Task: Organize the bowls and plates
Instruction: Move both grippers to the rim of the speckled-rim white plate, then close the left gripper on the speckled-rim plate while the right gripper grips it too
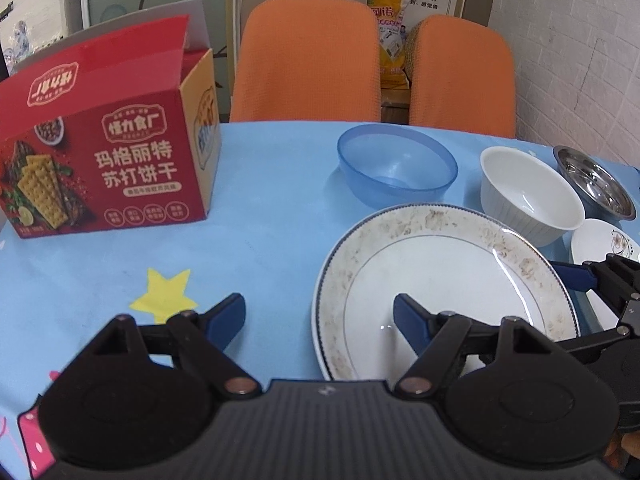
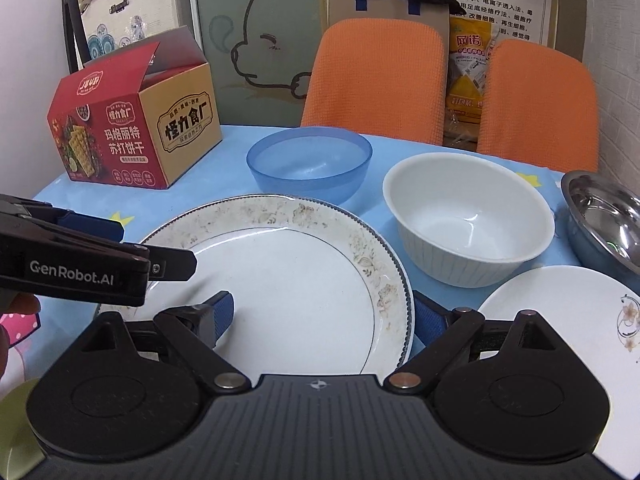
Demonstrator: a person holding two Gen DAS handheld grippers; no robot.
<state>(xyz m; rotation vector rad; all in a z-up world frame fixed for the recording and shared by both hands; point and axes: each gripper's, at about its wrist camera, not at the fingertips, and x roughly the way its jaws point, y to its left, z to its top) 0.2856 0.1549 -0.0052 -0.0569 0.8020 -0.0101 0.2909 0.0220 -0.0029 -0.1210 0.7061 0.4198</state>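
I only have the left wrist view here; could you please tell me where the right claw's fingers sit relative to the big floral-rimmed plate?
Observer: The right claw is open and straddles the right rim of the floral-rimmed plate, one finger over the plate, the other outside it.
Operator: Thank you. How much of the small plate on the right can you see?
Observer: The small white plate shows almost whole, with a brown flower print near its right edge.
Operator: And what is printed on the cracker box's end panel?
Observer: The red cracker box has a tan end panel bearing a dark-bordered logo badge with Chinese characters.
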